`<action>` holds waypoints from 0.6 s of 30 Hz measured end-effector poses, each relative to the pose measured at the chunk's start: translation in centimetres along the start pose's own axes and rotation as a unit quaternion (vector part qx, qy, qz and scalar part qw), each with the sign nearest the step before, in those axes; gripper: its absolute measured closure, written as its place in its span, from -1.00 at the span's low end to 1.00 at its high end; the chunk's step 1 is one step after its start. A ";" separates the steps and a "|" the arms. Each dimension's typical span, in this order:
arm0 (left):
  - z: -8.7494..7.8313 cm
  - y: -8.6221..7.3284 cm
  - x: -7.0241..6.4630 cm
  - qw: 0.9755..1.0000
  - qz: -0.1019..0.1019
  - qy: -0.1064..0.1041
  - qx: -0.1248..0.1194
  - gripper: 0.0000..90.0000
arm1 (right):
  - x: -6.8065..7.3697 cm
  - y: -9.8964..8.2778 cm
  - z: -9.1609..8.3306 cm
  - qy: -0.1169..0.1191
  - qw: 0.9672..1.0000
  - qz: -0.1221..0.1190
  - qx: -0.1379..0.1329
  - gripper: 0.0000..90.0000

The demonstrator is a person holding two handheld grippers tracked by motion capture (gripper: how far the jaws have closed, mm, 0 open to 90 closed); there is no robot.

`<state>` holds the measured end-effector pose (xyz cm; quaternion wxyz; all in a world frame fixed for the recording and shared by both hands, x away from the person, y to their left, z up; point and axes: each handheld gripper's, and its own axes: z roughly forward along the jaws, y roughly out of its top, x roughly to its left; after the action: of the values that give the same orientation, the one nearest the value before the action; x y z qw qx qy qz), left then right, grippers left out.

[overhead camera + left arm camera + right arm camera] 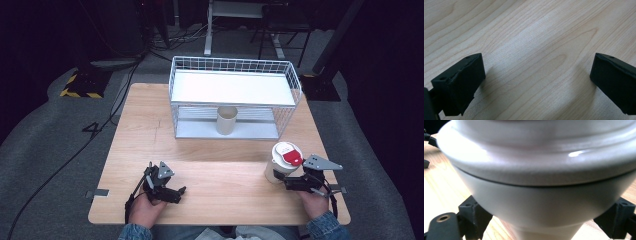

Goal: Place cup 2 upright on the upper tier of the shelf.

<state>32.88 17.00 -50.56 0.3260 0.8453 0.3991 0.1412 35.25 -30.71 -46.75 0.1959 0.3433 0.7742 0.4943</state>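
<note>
The lidded paper cup (281, 165) stood upright on the near right part of the wooden desk (215, 150), in front of the wire rack and clear of it. Its white lid (286, 153) carried a red patch toward the right side. In the right gripper view the cup (536, 202) loomed very close, its lid rim bulging above the tapering wall, and the black jaws sat against that wall on either side, low on the body.

The right tool (286, 183) reached in from the cup's near right, held level in the person's right hand (315, 202), and was clamped on the lower wall of the cup. Whether the cup's base rested on the desk or was just off it could not be told.

The left tool (181, 191) lay low over the near left part of the desk in the left hand (146, 209), well apart from the cup. In the left gripper view its jaws stood wide, with bare wood grain between them and nothing held.

Farther back, a white wire rack (235, 97) with a flat upper shelf stood at the far middle of the desk. A second, lidless beige cup (226, 120) stood upright on its lower level, under the shelf.
</note>
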 end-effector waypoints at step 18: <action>0.0 0.0 0.0 1.000 0.001 -0.001 0.000 -0.99 | -0.1 2.2 -0.7 0.014 1.000 -0.004 0.003 -0.70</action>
<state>32.90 17.01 -50.56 0.3262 0.8458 0.3978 0.1410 35.56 -30.60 -44.47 0.1855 0.3339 0.7800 0.4957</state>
